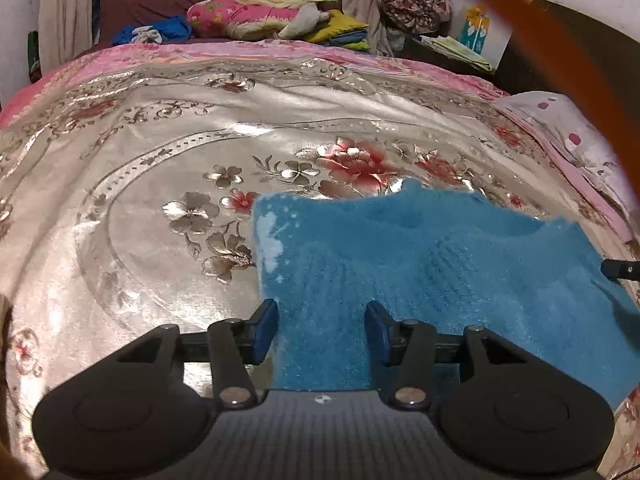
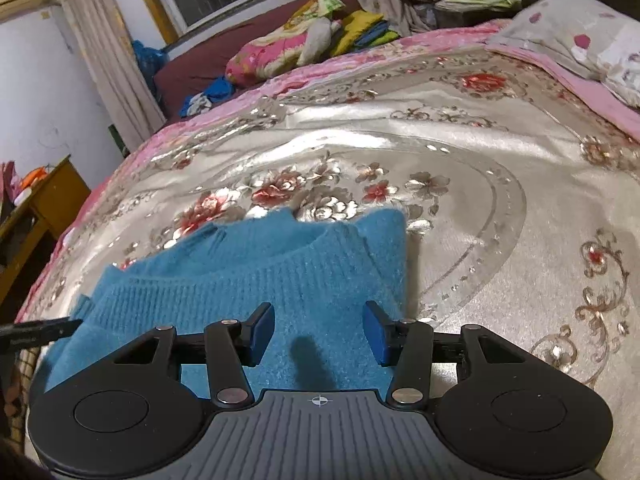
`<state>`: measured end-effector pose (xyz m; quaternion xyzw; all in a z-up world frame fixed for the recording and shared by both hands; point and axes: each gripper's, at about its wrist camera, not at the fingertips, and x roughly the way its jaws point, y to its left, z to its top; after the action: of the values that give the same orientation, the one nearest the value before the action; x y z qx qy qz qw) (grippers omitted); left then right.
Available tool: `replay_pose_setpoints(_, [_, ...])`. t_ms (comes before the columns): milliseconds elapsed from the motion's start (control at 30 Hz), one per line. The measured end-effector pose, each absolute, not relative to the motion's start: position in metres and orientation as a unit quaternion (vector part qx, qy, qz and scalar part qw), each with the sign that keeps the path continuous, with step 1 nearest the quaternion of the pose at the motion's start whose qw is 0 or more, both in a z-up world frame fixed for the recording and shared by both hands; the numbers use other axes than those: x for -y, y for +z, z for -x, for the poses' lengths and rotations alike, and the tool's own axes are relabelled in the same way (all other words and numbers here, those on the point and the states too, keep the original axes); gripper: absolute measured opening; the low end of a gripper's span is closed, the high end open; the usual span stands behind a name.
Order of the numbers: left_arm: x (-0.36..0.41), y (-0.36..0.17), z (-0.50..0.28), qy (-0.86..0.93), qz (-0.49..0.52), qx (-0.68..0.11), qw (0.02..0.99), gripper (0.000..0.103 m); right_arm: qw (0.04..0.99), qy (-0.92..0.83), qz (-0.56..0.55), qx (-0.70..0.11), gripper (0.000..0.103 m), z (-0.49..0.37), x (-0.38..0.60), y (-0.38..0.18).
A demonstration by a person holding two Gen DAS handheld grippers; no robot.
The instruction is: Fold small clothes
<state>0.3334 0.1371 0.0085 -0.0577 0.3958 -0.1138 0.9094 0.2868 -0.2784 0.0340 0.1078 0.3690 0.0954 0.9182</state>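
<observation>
Left wrist view: the left gripper (image 1: 322, 330) has its jaws apart, over the blue sweater (image 1: 420, 264) (lying toward four o'clock on the floral bedspread (image 1: 160, 168)), pads pressing nothing.

Right wrist view: the right gripper (image 2: 319, 332) is likewise parted above the sweater's near edge, gripping nothing.

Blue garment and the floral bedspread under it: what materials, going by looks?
Blue fuzzy knitted garment: looks like wool or acrylic knit; ribbed rows at the neckline, a soft nap elsewhere, matte. Silvery floral bedspread: likely satin-type synthetic, possibly with a clear glossy cover; strong glare streaks and smooth creases. Neither is certain from the look alone.
</observation>
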Motion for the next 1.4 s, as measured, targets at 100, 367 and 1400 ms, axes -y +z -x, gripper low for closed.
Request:
replay_pose_setpoints(100, [-0.131, 0.01, -0.329, -0.117, 0.037, -0.391, 0.912, 0.05, 0.921, 0.094, -0.093, -0.366, 0.048, -0.288, 0.275, 0.036])
replay_pose_setpoints(367, [-0.135, 0.03, -0.313, -0.135, 0.047, -0.361, 0.922, 0.016, 0.913, 0.101, -0.068, -0.389, 0.045, -0.301, 0.267, 0.032])
replay_pose_setpoints(1400, [-0.145, 0.054, -0.304, -0.128, 0.109, -0.316, 0.934, 0.015, 0.92, 0.092, -0.062, -0.376, 0.036, -0.316, 0.28, 0.033])
